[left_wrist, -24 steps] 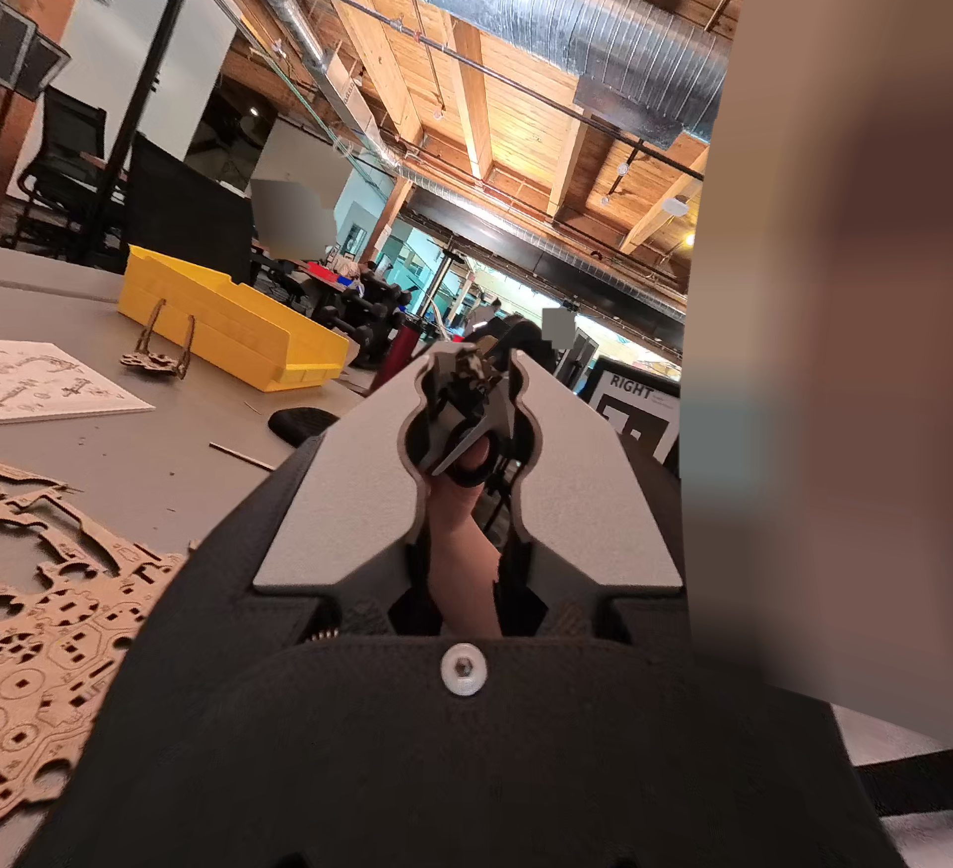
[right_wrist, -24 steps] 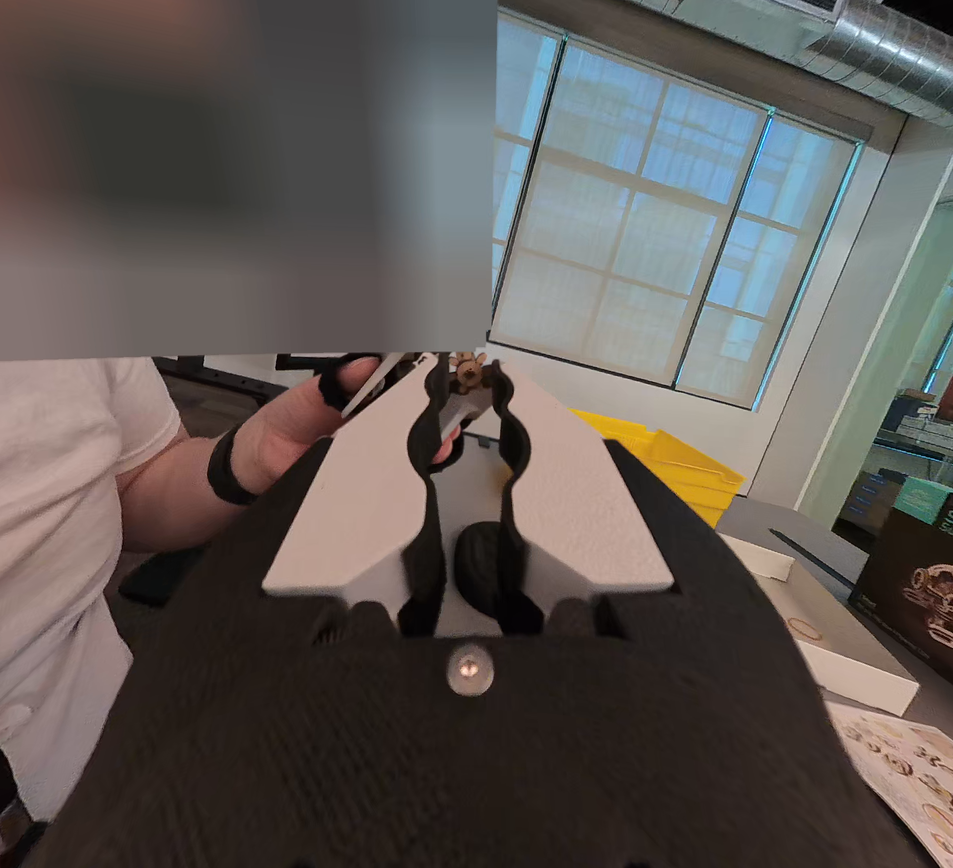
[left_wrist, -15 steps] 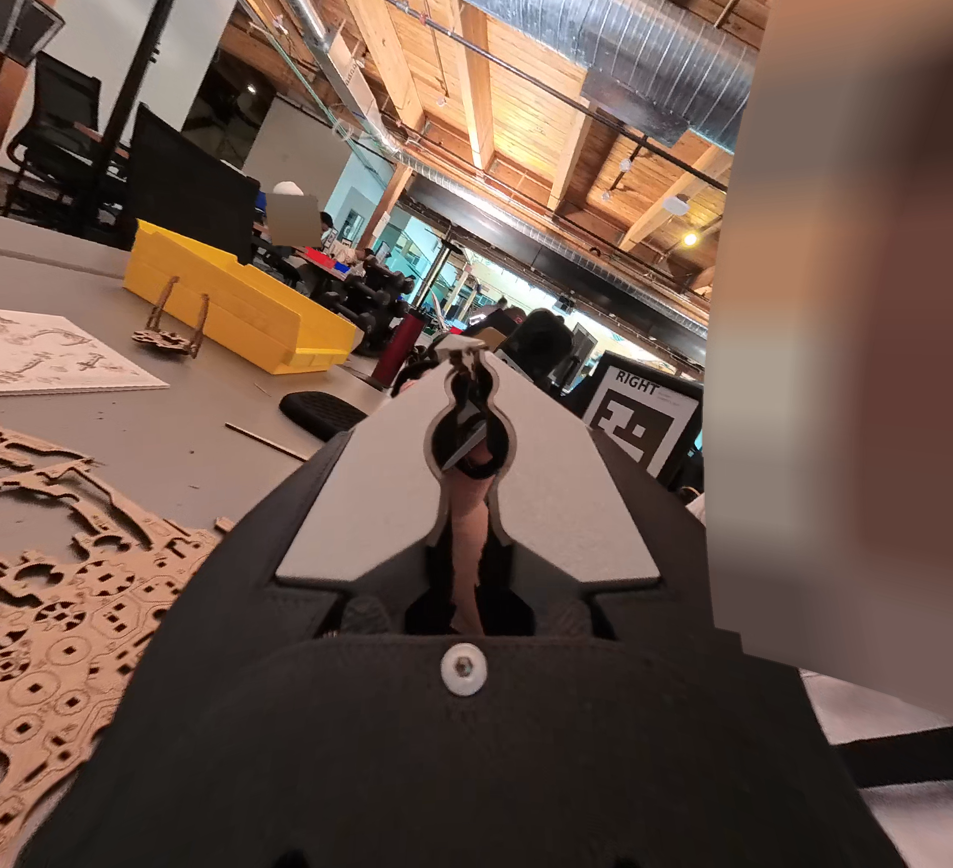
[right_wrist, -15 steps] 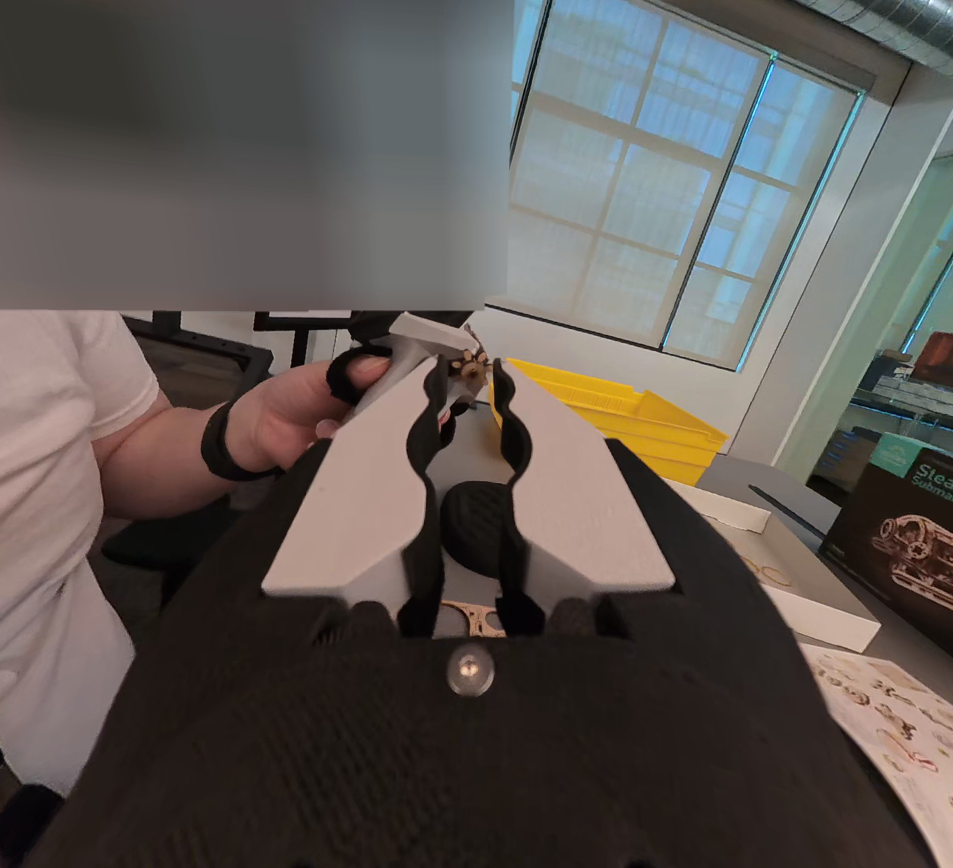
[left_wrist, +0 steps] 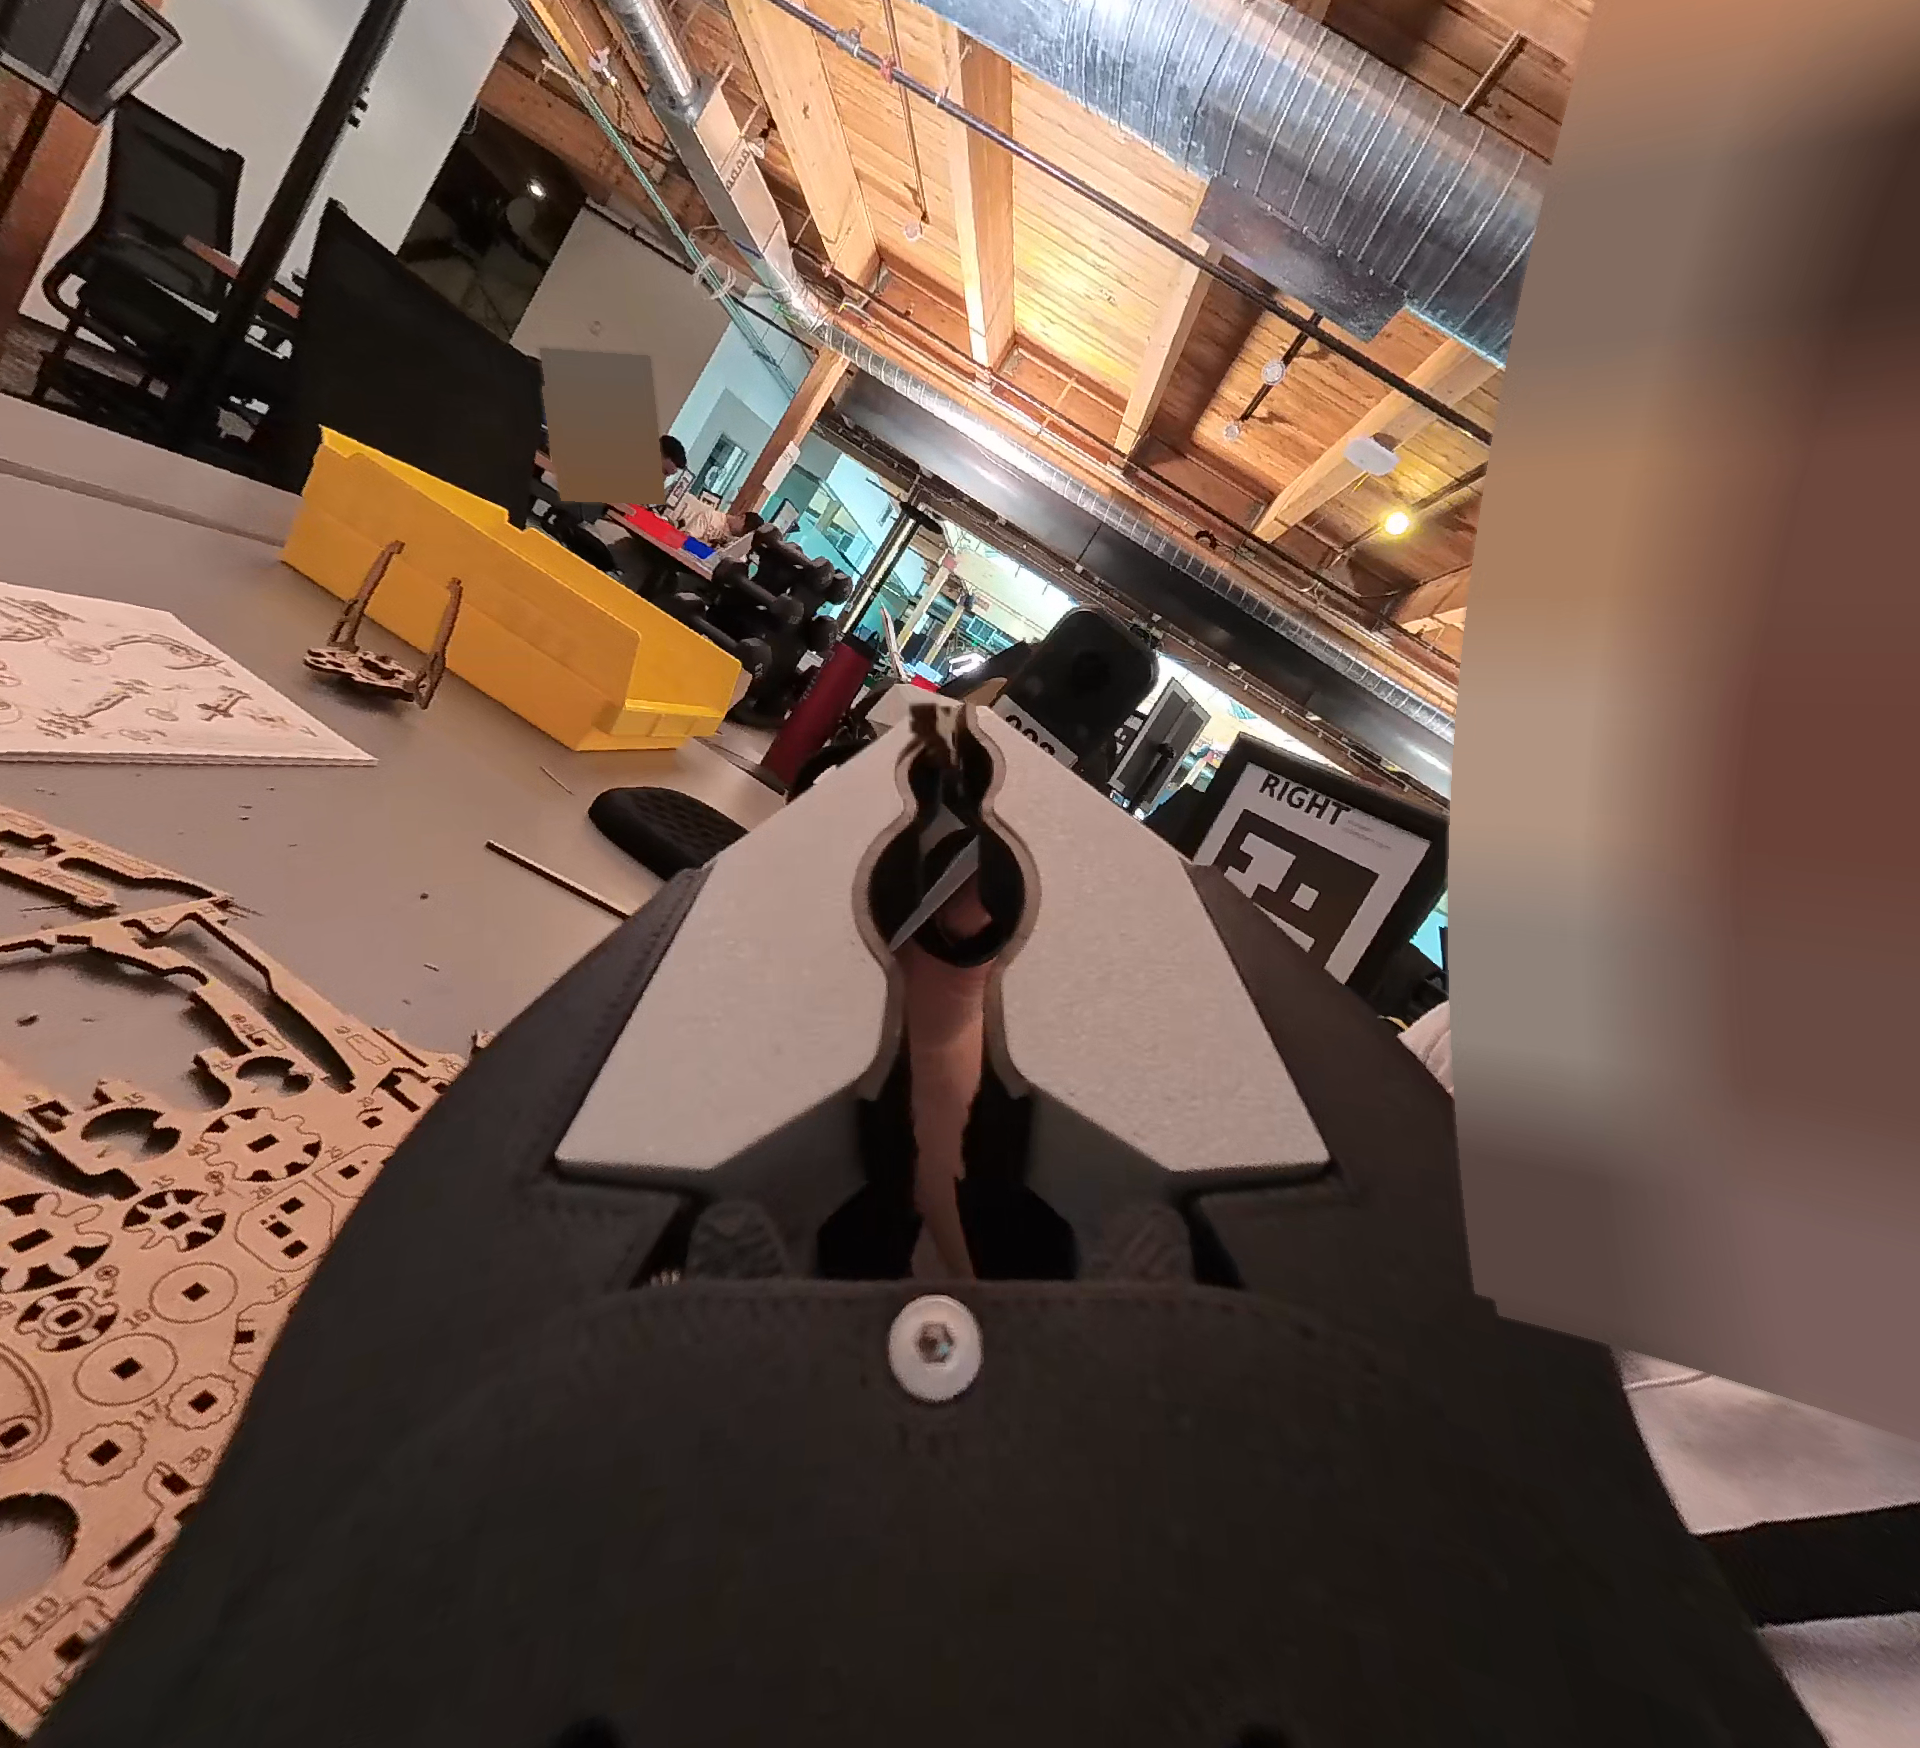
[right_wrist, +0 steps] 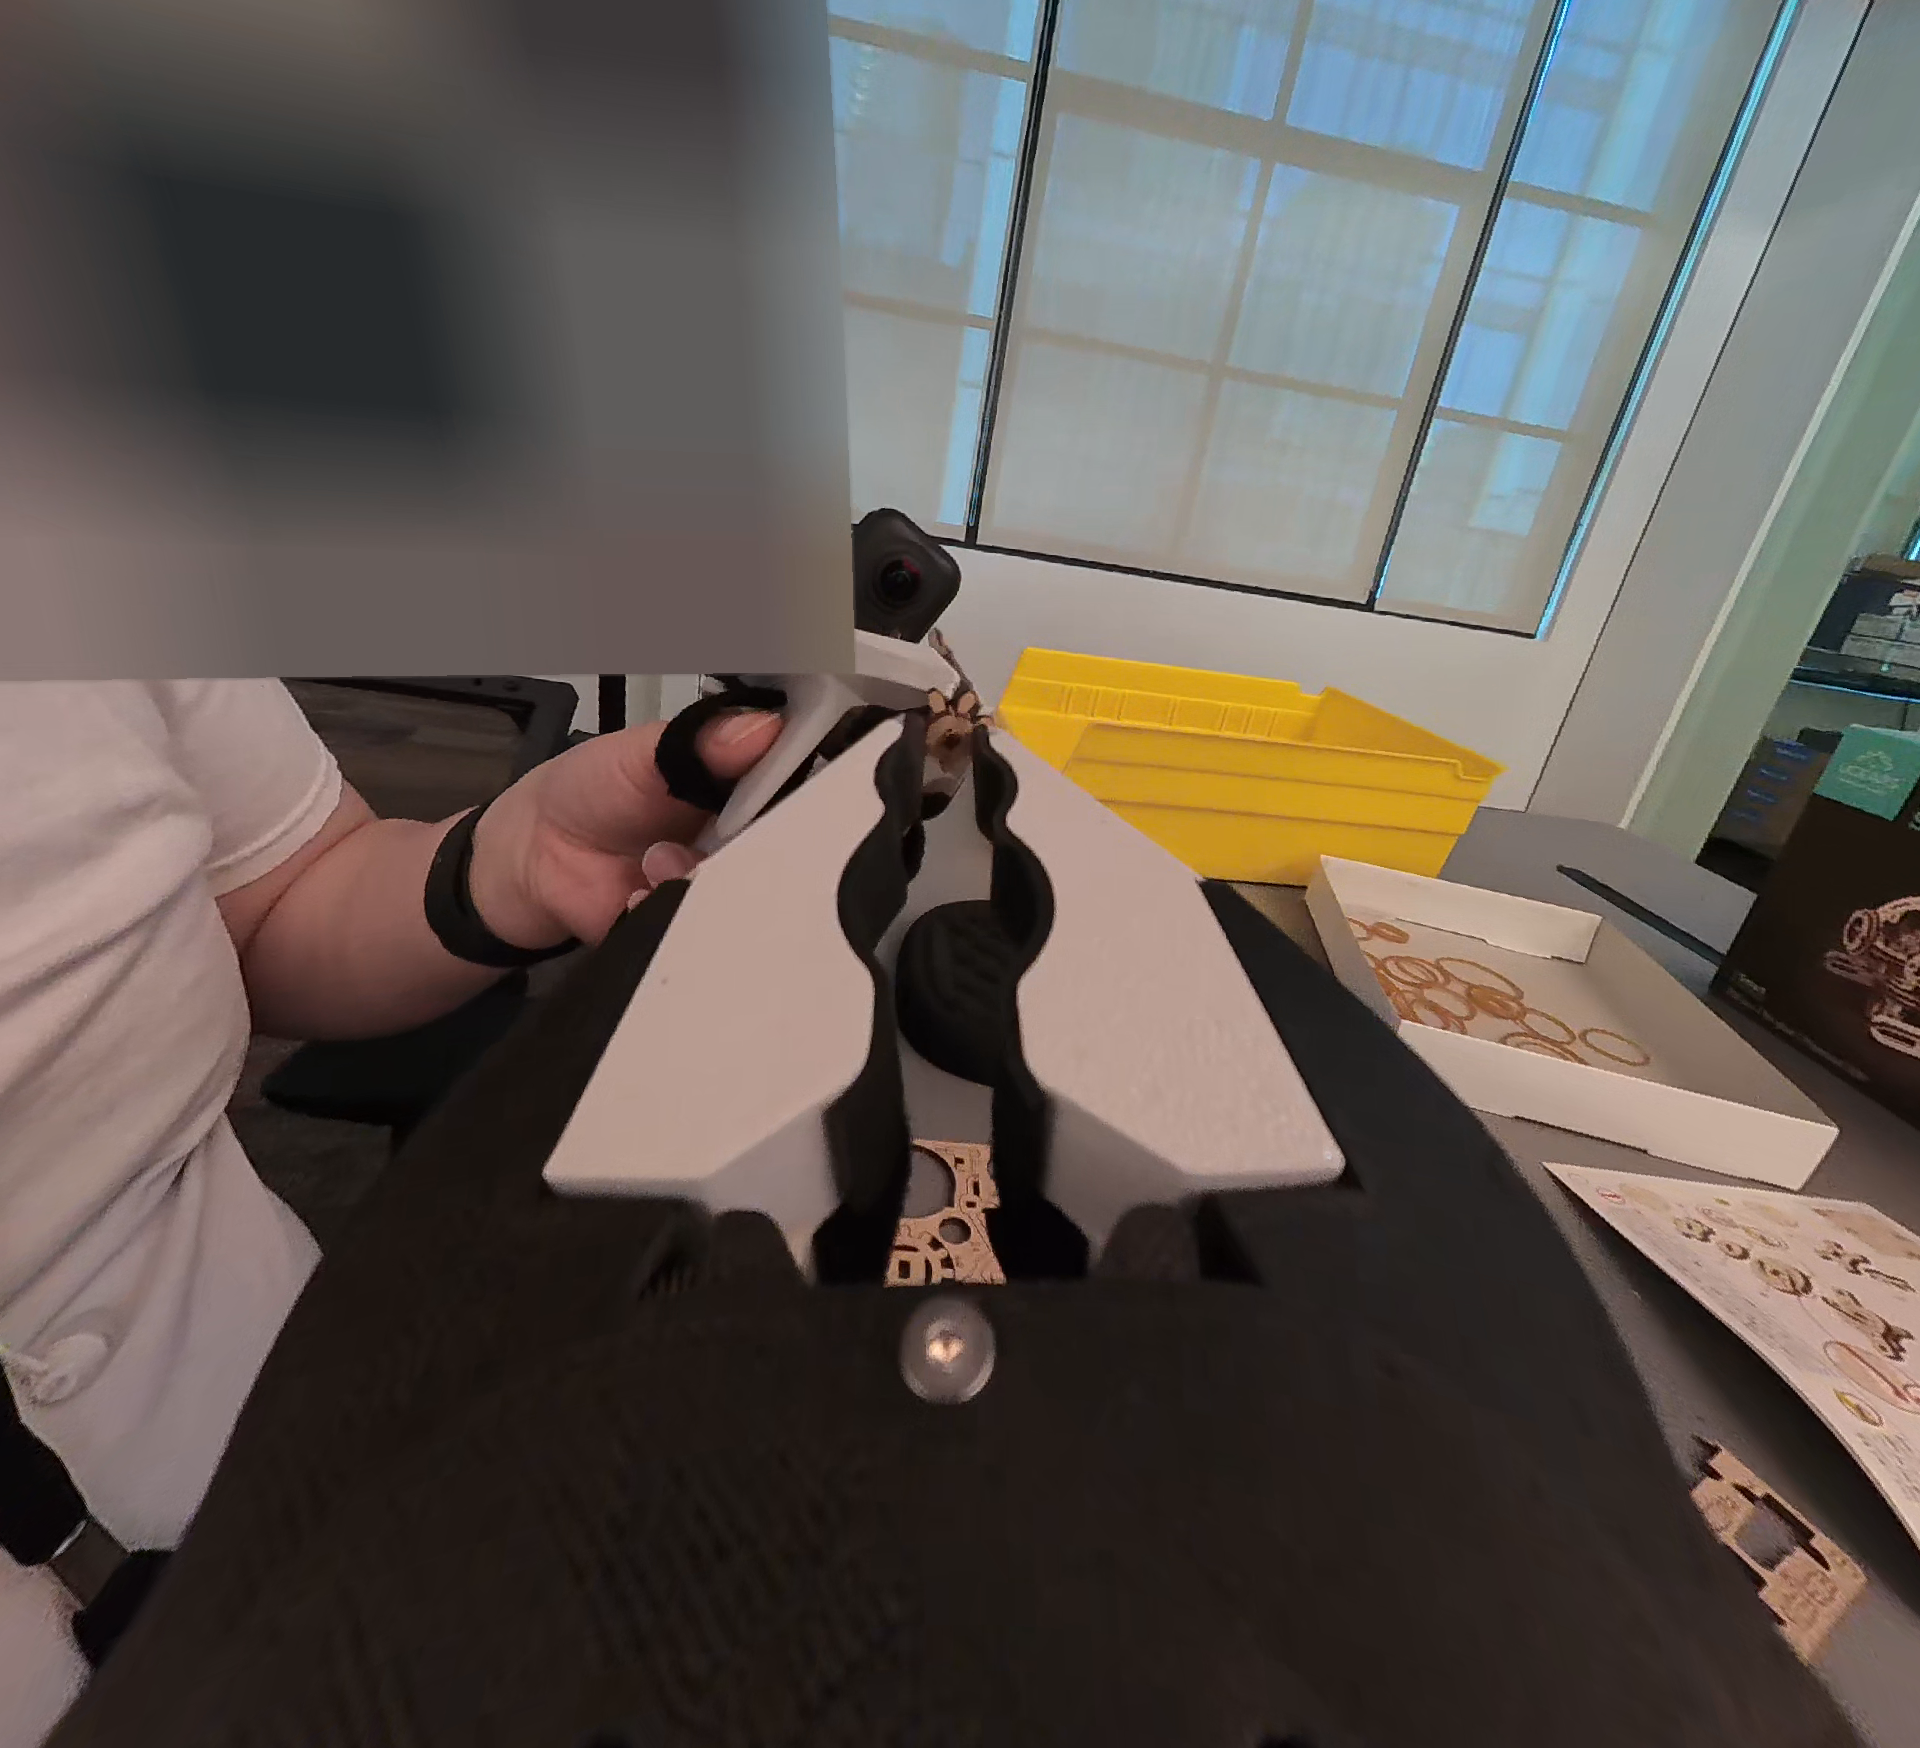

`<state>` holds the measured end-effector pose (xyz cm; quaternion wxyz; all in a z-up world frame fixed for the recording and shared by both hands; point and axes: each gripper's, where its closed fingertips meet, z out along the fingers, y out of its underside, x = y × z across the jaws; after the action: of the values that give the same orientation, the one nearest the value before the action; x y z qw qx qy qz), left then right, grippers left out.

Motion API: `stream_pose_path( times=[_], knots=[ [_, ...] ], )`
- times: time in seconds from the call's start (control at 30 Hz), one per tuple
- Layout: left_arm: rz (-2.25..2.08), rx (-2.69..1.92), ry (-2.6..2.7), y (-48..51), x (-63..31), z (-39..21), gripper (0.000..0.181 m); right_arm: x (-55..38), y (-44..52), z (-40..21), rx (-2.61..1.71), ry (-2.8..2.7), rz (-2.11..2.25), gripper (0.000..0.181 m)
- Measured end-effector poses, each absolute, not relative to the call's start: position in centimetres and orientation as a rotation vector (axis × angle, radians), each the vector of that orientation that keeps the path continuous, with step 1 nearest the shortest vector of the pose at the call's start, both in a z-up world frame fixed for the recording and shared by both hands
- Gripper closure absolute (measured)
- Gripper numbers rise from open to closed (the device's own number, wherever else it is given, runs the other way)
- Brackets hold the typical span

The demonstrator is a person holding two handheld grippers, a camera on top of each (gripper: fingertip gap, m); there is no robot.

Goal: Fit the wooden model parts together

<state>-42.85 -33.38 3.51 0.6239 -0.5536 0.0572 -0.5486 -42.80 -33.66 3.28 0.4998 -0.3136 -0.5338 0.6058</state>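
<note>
My left gripper (left_wrist: 940,727) is shut on a small dark wooden part (left_wrist: 928,724) that sticks out at its tips. My right gripper (right_wrist: 943,742) is shut on a small wooden gear piece (right_wrist: 951,730), held up above the table. In the right wrist view the left gripper's white fingers (right_wrist: 894,664), held by a hand (right_wrist: 582,825), meet the gear piece from the left. The two grippers are tip to tip. A laser-cut wooden sheet (left_wrist: 125,1179) lies on the grey table at lower left.
A yellow bin (left_wrist: 499,597) stands at the back, with a small wooden sub-assembly (left_wrist: 384,638) in front of it. An instruction sheet (left_wrist: 125,690), a black pad (left_wrist: 665,825) and a thin stick (left_wrist: 556,877) lie on the table. A white tray (right_wrist: 1766,1116) of rings sits to the right.
My left gripper has closed from open onto the small wooden part. The right gripper has kept the gear piece at its tips, and both have tilted a little lower.
</note>
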Motion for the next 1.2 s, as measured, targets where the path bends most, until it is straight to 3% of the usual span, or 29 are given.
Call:
stream_pose_path(
  times=[0.03,0.4,0.7,0.9,1.03,1.2],
  knots=[
    [-1.257,-1.272,0.133,-33.3,-42.8,3.5,0.181,-42.8,-33.6,3.2,-0.759,-1.290,1.467,0.175],
    [-1.250,-1.276,0.120,-30.8,-43.8,3.5,0.181,-41.1,-30.8,3.5,-0.762,-1.255,1.345,0.171],
    [-1.134,-1.355,0.274,-22.7,-45.1,4.9,0.181,-34.3,-17.6,5.5,-0.926,-1.102,0.972,0.170],
    [-0.921,-1.200,0.624,-17.4,-43.8,7.9,0.181,-33.5,-10.9,9.7,-0.905,-1.025,1.079,0.169],
    [-0.654,-1.118,0.966,-14.2,-41.7,6.1,0.181,-35.0,-7.3,10.3,-0.874,-1.023,1.118,0.168],
    [-0.622,-1.117,0.966,-11.2,-41.4,2.9,0.181,-35.9,-4.5,6.3,-0.921,-0.994,1.093,0.168]
  ],
)
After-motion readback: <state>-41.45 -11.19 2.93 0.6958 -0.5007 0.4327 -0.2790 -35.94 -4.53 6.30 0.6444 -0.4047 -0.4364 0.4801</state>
